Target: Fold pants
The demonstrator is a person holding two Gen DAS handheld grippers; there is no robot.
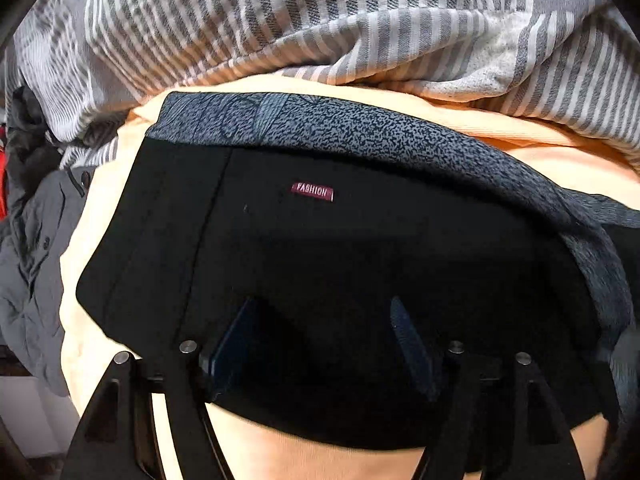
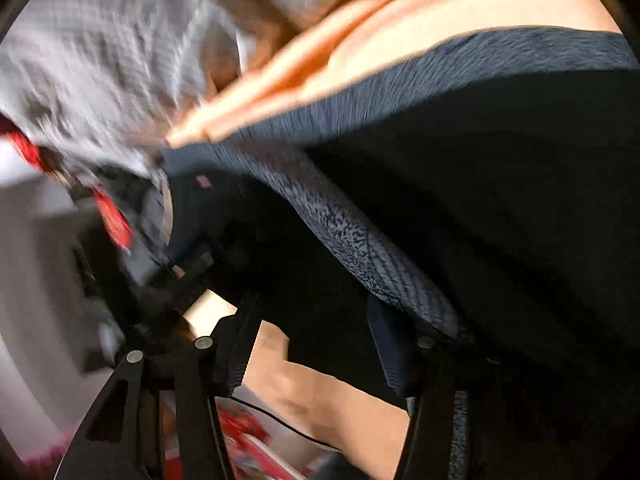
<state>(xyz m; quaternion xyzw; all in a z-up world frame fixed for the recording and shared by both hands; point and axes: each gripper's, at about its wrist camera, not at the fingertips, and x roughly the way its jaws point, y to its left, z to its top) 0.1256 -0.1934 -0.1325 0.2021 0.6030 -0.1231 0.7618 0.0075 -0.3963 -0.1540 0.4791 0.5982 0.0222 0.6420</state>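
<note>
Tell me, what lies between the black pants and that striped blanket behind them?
In the left wrist view, a peach sheet shows between the black pants and the striped blanket.

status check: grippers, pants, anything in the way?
Left gripper open over the black pants, nothing pinched. Right gripper open at the patterned waistband. Pants folded on orange sheet; striped blanket bunched behind.

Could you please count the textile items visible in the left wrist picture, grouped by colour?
Black with blue-grey speckled band: 1, the pants
Grey and white striped: 1, the blanket
Peach: 1, the sheet
Plain grey: 1, the jacket
Total: 4
</note>
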